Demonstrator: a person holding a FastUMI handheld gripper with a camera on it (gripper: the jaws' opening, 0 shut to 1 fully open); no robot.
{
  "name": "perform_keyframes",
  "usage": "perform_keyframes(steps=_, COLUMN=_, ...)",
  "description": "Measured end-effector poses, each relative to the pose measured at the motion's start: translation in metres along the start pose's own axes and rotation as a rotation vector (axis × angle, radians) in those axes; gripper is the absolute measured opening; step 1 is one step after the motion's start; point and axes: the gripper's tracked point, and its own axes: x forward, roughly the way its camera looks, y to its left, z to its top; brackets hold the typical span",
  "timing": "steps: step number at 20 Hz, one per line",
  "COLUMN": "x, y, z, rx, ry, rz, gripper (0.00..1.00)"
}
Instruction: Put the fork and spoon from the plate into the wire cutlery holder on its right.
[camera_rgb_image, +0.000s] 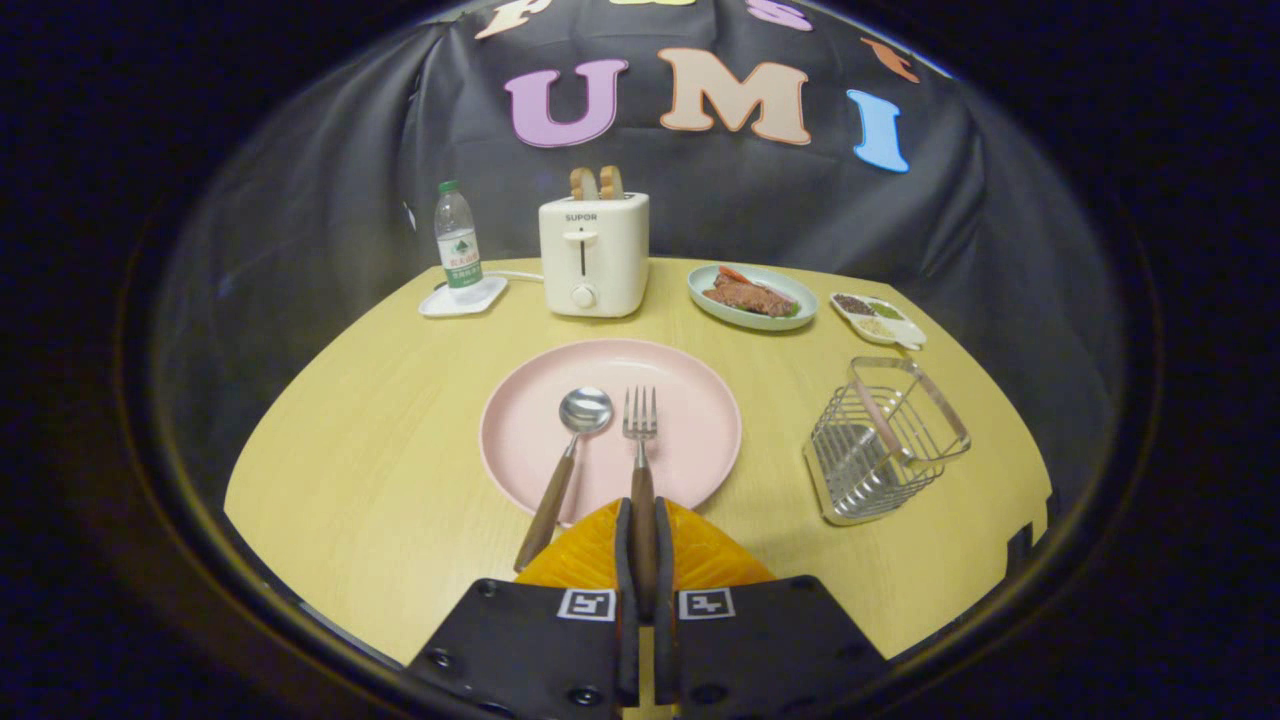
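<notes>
A pink plate (690, 400) lies in the middle of the yellow table, just ahead of my fingers. On it lie a spoon (575, 440) and a fork (640, 440), both with wooden handles pointing toward me. My gripper (641, 560) is shut on the fork's wooden handle, which runs between the two fingers; the tines still rest over the plate. The spoon lies to the fork's left, its handle sticking out past the plate's near rim. The wire cutlery holder (885, 440) stands to the right of the plate, with nothing inside it.
Beyond the plate stand a white toaster (594, 255) with bread in its slots, a water bottle (458, 240) on a small white tray, an oval dish of food (752, 296) and a small divided condiment dish (878, 318). The table edge curves close behind the holder.
</notes>
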Motion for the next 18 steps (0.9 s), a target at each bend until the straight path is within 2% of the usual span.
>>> perform_keyframes(steps=4, x=-0.019, y=-0.003, z=0.032, rx=-0.003, ry=0.001, rz=0.007, gripper=0.09)
perform_keyframes(steps=11, x=-0.054, y=-0.045, z=0.088, rx=-0.012, ry=0.021, rz=-0.082, gripper=0.09)
perform_keyframes(steps=15, x=-0.072, y=-0.085, z=0.104, rx=-0.033, ry=0.084, rz=-0.156, gripper=0.09)
perform_keyframes(steps=18, x=-0.078, y=-0.111, z=0.099, rx=-0.030, ry=0.154, rz=-0.168, gripper=0.09)
